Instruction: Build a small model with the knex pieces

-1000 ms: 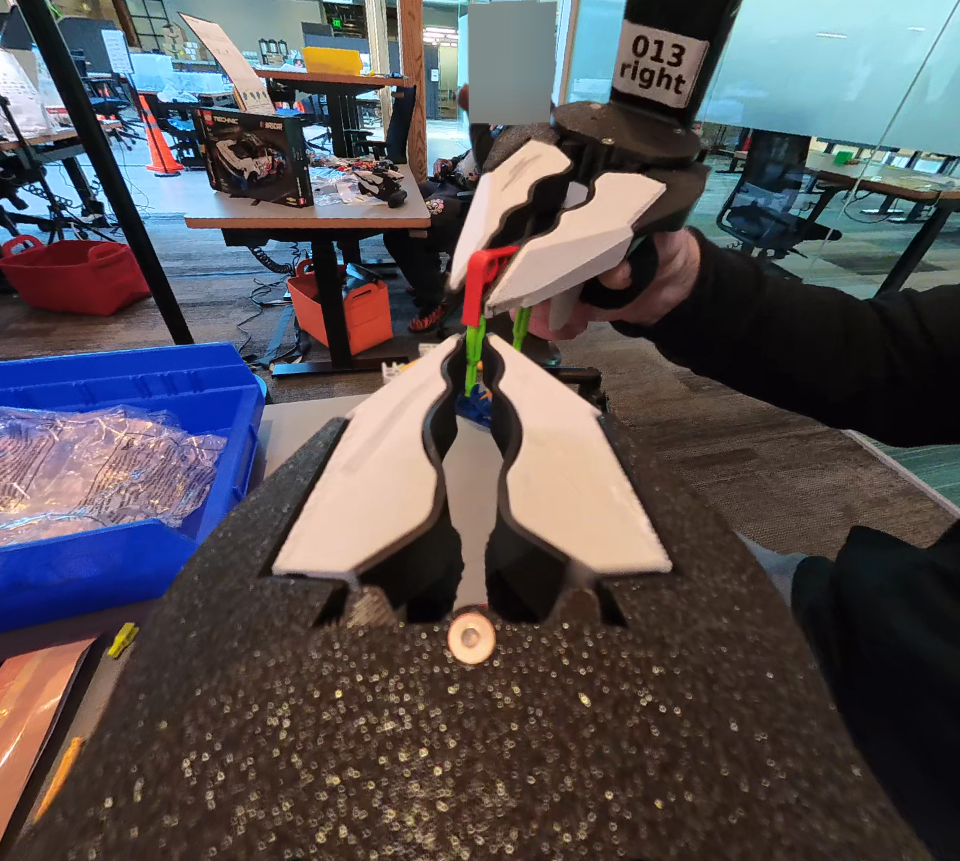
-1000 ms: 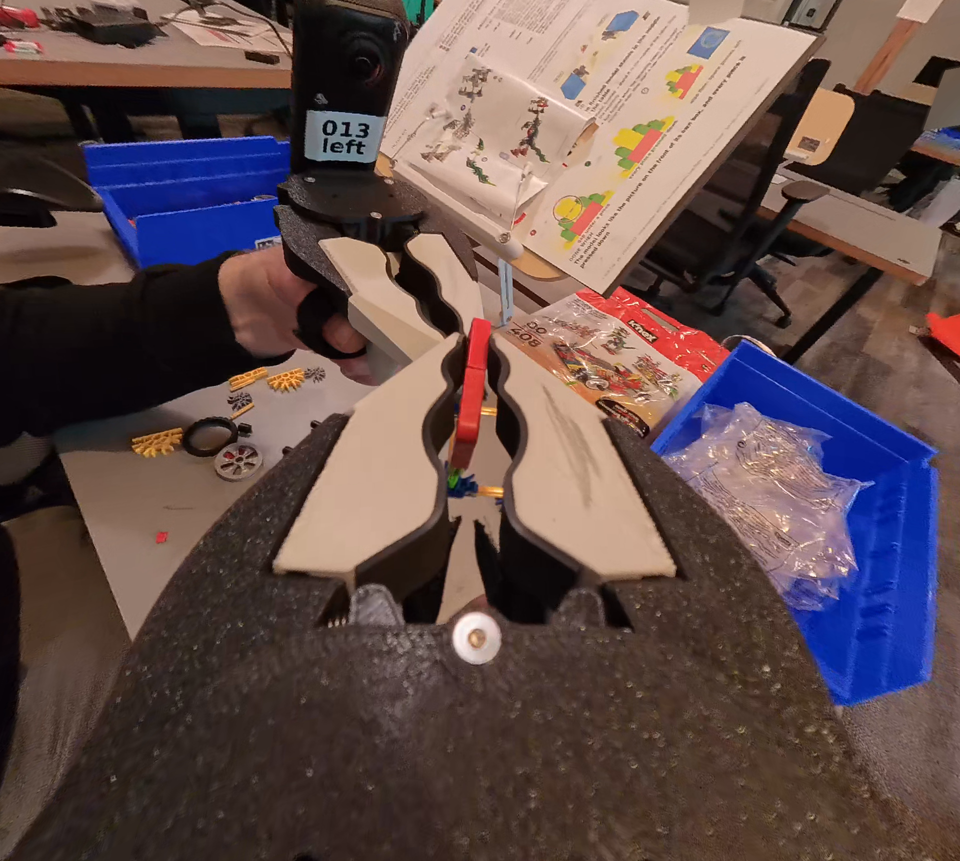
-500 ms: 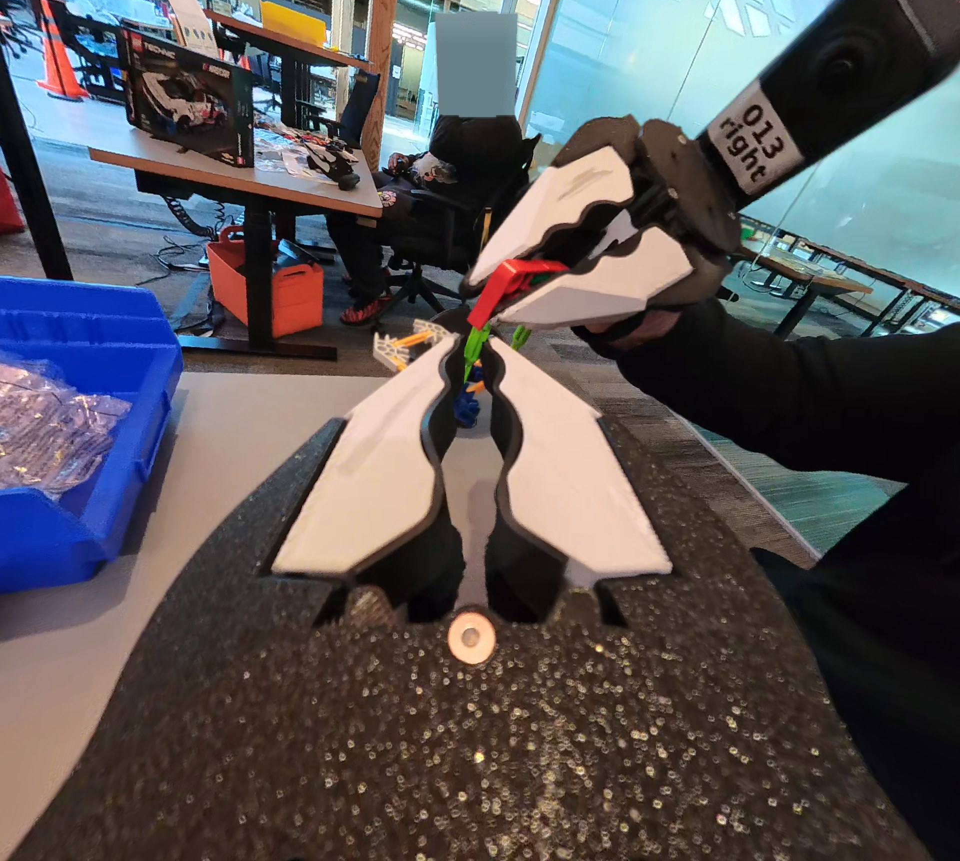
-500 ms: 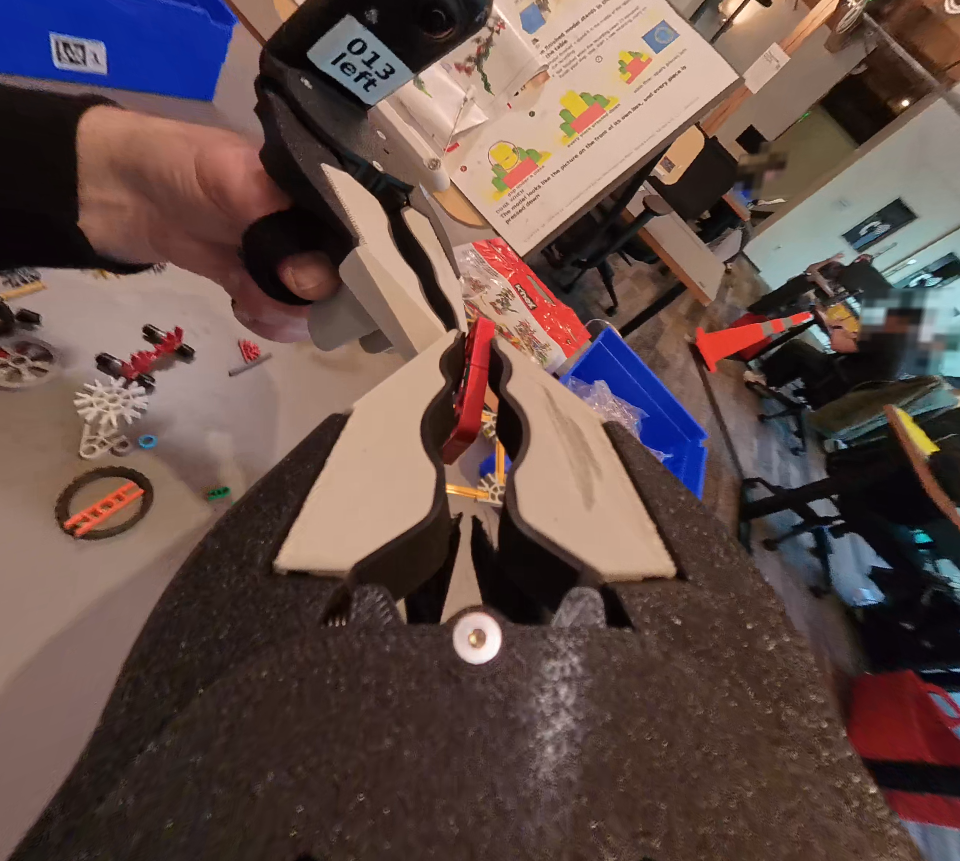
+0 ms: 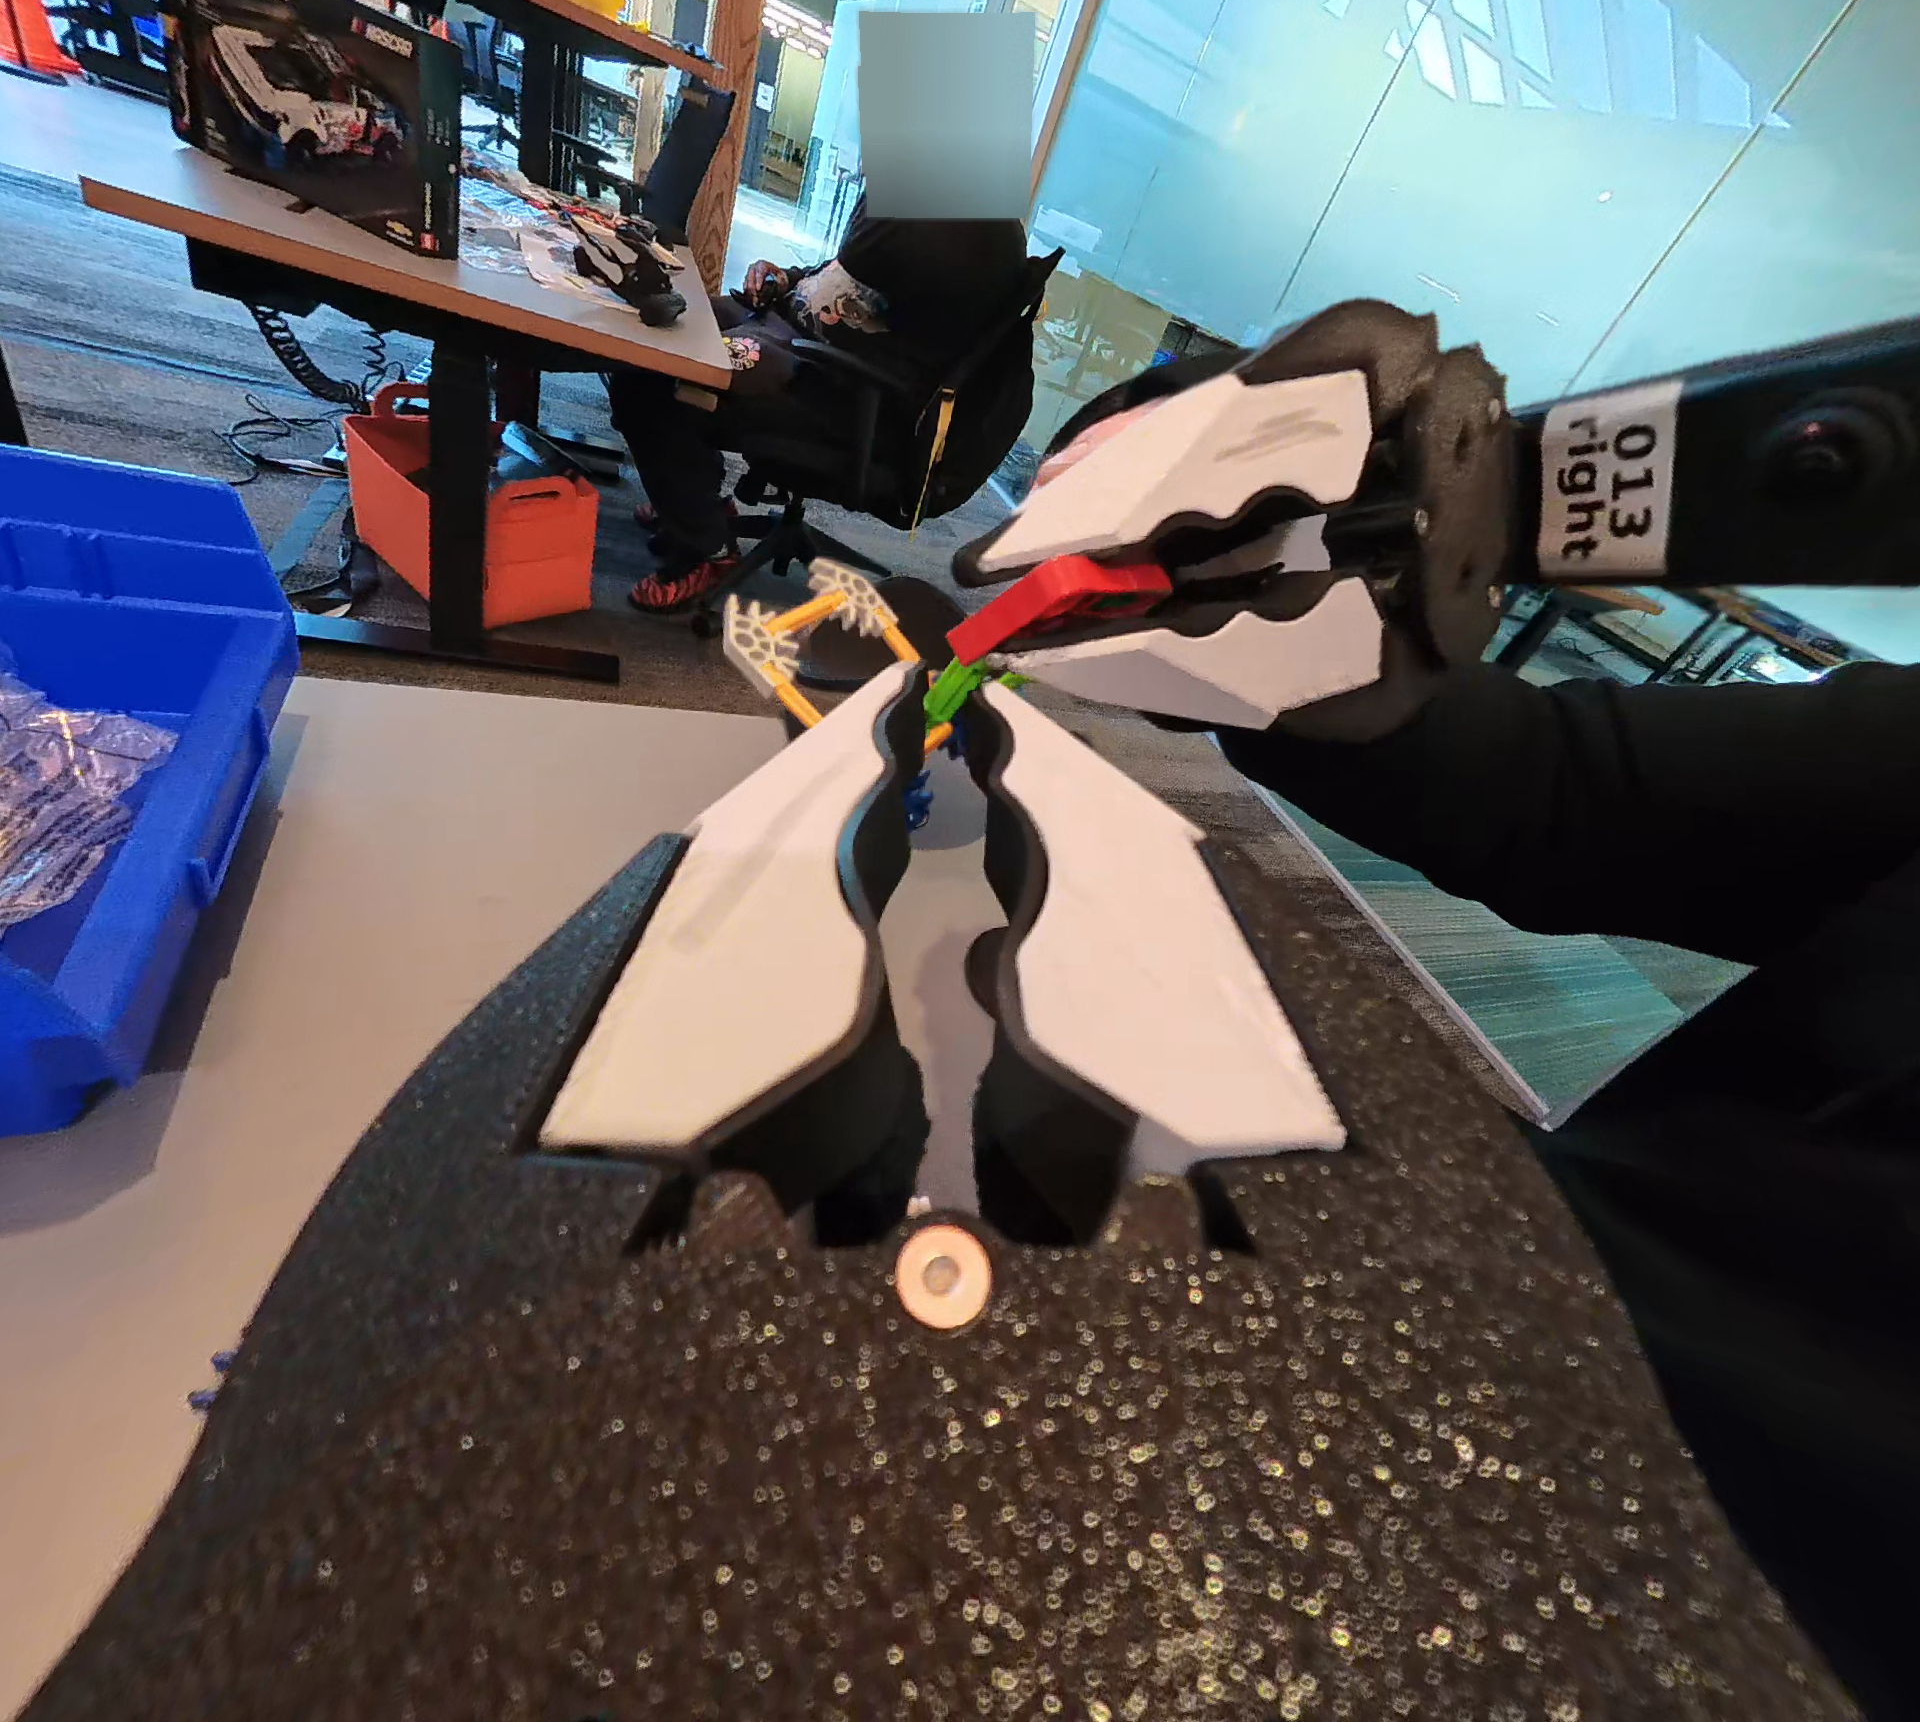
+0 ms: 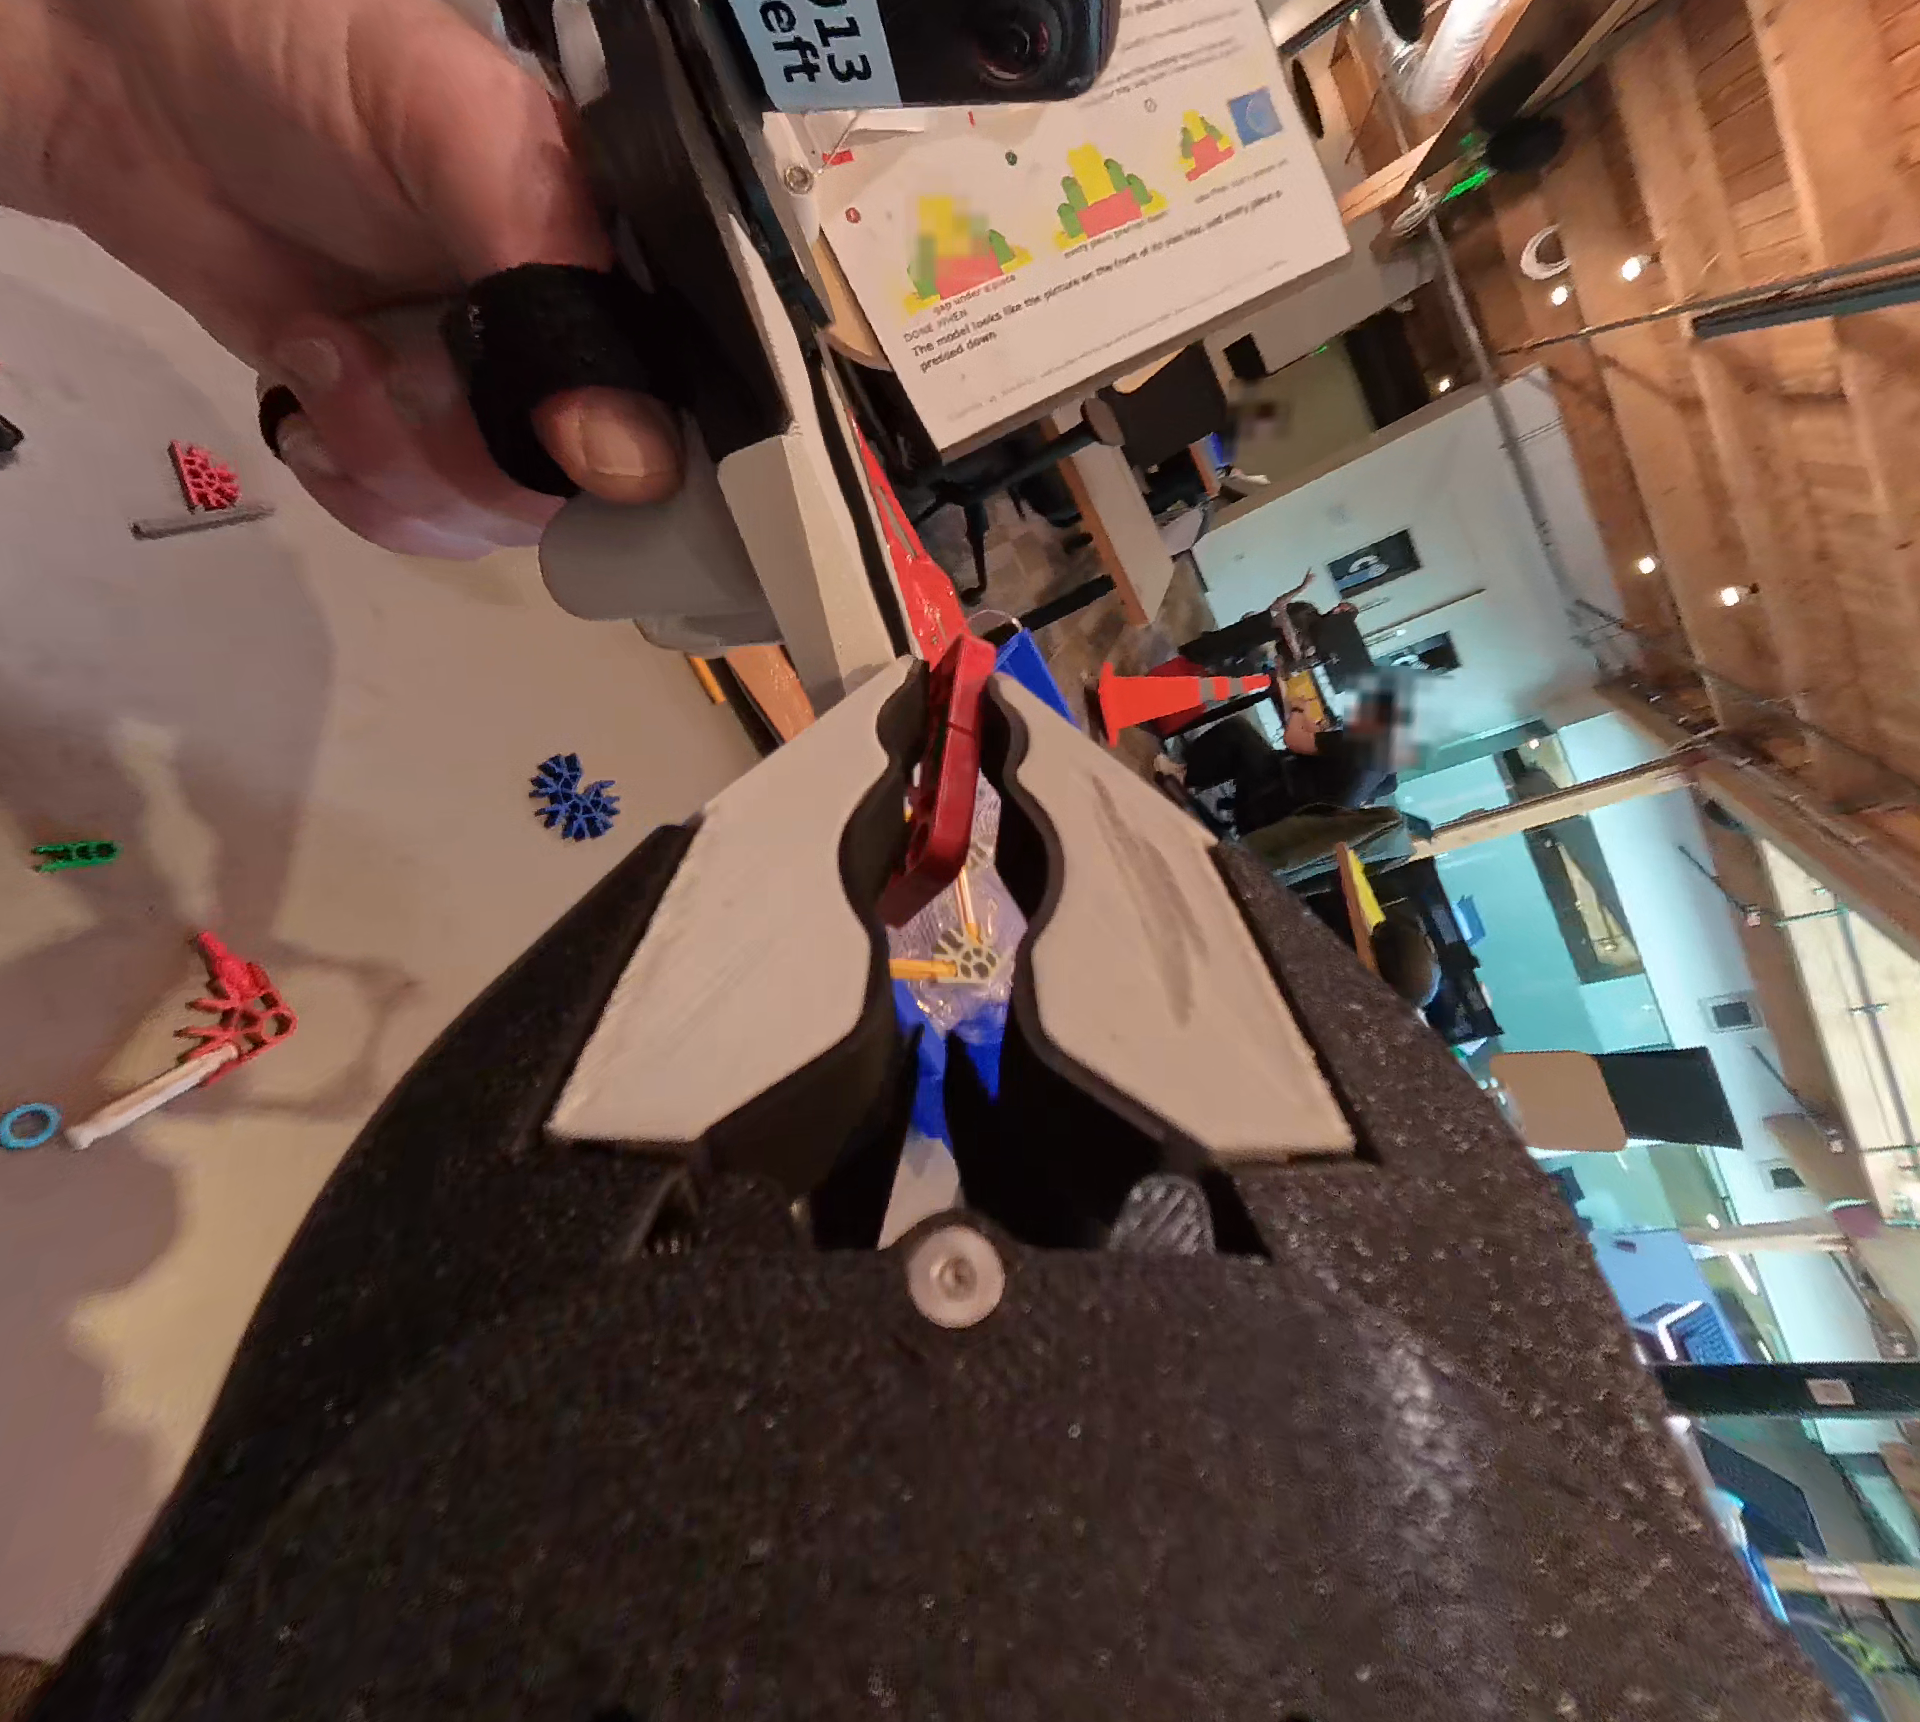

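Note:
My left gripper (image 5: 940,698) is shut on a green connector (image 5: 951,687) of a small rod-and-connector toy assembly, with yellow rods and white connectors (image 5: 800,633) beyond my fingertips and a blue part (image 5: 914,802) below. My right gripper (image 5: 982,623) comes in from the right, rolled on its side, and is shut on a flat red piece (image 5: 1049,602) whose tip meets the green connector. In the right wrist view my right gripper (image 6: 956,685) clamps the red piece (image 6: 945,799). The left gripper's fingers (image 6: 821,550) sit just beyond, held by a hand (image 6: 312,218).
A blue bin (image 5: 114,737) with plastic bags stands left on the grey table (image 5: 468,841). Loose parts lie on the table: a blue connector (image 6: 574,797), a red connector on a white rod (image 6: 234,1012), a green piece (image 6: 75,853). An instruction sheet (image 6: 1081,218) stands behind. A person sits beyond the table. The grippers are tip to tip, or close to it.
My right gripper has rolled onto its side with the red piece, still against the green connector. My left gripper has turned slightly and keeps its hold.

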